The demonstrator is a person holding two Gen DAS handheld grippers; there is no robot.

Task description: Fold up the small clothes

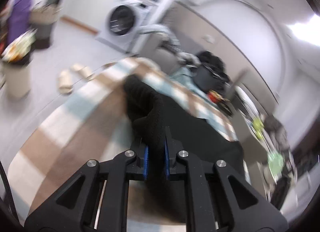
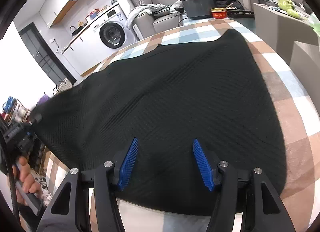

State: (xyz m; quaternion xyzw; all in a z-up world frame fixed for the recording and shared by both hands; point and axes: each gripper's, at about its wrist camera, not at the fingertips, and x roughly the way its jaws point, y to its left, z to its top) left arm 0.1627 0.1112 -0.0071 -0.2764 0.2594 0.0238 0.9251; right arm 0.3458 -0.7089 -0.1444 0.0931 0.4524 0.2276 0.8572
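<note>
left wrist view motion-blurred | washing machine [image 1: 122, 22] smeared | black garment [image 2: 170, 102] near edge hidden (behind tool arms)

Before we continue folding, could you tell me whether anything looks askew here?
Yes: the black garment lies skewed on the checked cloth, its left edge lifted, pinched in the left gripper. The right gripper hovers open.

Left wrist view: heavy motion blur everywhere past the gripper [image 1: 156, 150], window [image 1: 306, 30] glare blown out far right. Right wrist view: sharp, evenly bright, soft shadows. Fisheye bending, dark vignette at the edges.
</note>
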